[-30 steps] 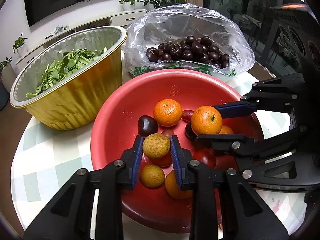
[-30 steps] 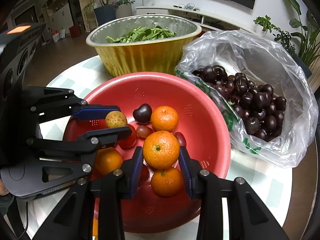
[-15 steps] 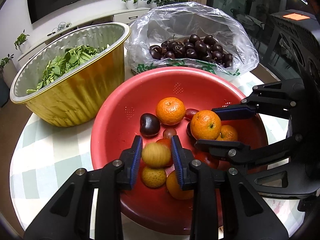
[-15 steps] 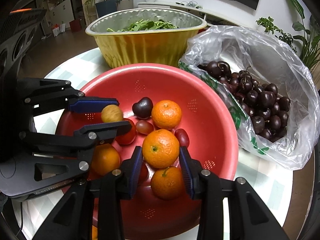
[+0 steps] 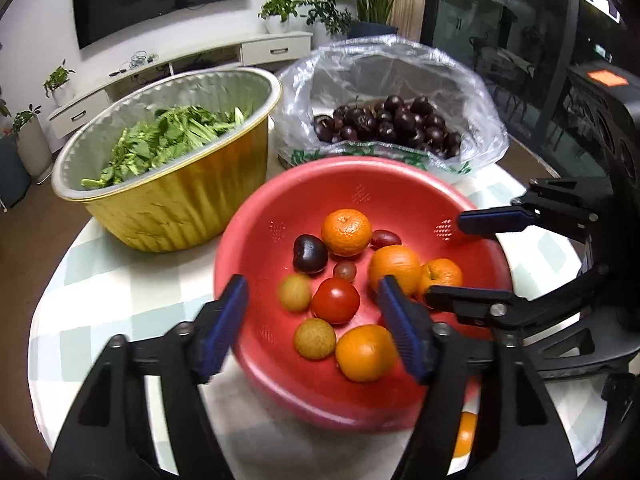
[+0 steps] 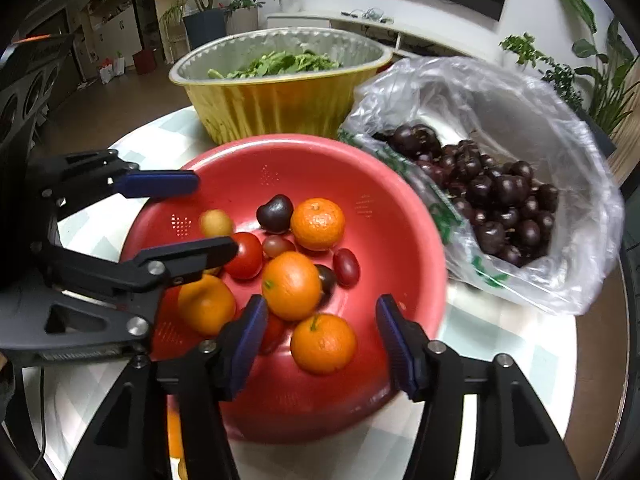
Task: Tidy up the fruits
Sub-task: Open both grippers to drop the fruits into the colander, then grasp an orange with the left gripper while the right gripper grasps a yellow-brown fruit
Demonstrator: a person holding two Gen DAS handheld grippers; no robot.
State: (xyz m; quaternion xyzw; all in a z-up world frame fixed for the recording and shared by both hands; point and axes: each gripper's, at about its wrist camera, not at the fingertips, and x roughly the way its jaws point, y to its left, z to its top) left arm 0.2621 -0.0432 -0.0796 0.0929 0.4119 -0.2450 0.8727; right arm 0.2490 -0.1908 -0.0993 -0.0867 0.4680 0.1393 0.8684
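A red colander bowl holds several oranges, two brown longans, a red tomato, small grape tomatoes and a dark cherry. My left gripper is open and empty above the bowl's near side; the longan lies loose in the bowl. My right gripper is open and empty; the orange lies in the bowl just ahead of it. Each gripper shows in the other's view, the right and the left.
A gold foil bowl of green leaves stands behind the colander. A clear plastic bag of dark cherries lies beside it. All rest on a round table with a checked cloth. An orange lies on the cloth by the colander.
Both grippers opened and pulled back upward. The left let go of the longan and the right let go of the orange; both fruits now lie in the red bowl.
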